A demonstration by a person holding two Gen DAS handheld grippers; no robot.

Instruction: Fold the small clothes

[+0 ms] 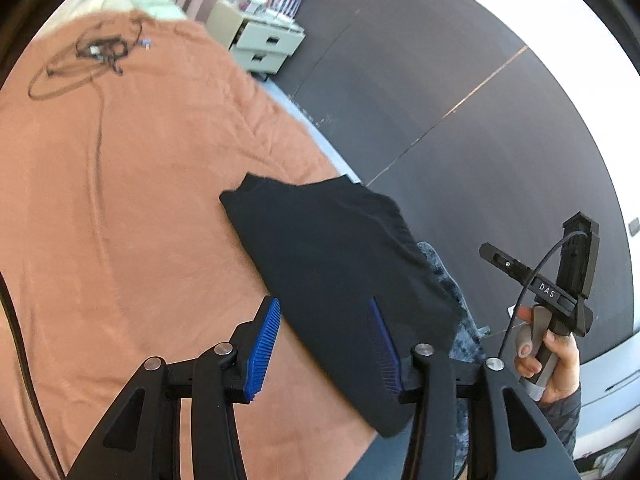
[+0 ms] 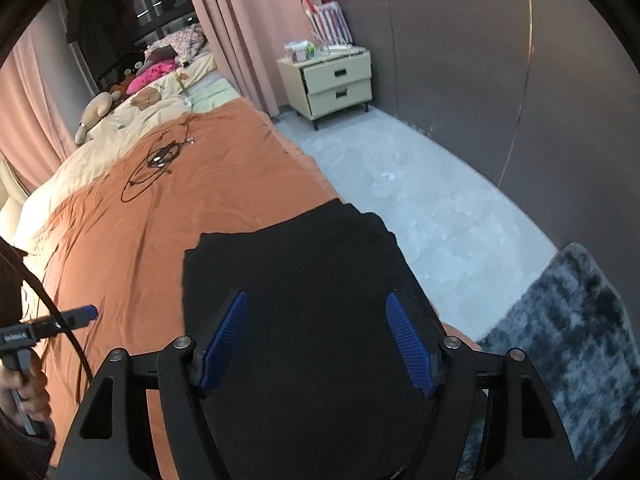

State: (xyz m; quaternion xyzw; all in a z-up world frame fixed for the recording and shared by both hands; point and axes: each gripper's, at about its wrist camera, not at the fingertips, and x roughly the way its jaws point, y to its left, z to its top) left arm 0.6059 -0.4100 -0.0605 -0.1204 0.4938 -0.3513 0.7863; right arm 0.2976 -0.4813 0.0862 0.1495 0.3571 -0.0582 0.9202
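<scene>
A folded black garment (image 1: 328, 248) (image 2: 300, 264) lies flat on the orange bed cover (image 1: 120, 200) (image 2: 160, 216), close to the bed's right edge. My left gripper (image 1: 324, 304) hovers open over the garment's near left edge, its blue pads apart and holding nothing. My right gripper (image 2: 317, 297) is open too, wide above the middle of the garment, with nothing pinched. In the left wrist view a hand (image 1: 552, 360) holds the right gripper's handle off the bed's side. In the right wrist view one of the left gripper's fingers (image 2: 80, 316) shows at the far left.
A coiled black cable (image 1: 92, 56) (image 2: 156, 160) lies further up the bed. A pale nightstand (image 2: 332, 80) stands by the pink curtain. Beside the bed are grey floor (image 2: 400, 184), a shaggy grey rug (image 2: 568, 320) and a dark wall (image 1: 440, 100). Pillows and soft toys (image 2: 100, 108) lie at the head end.
</scene>
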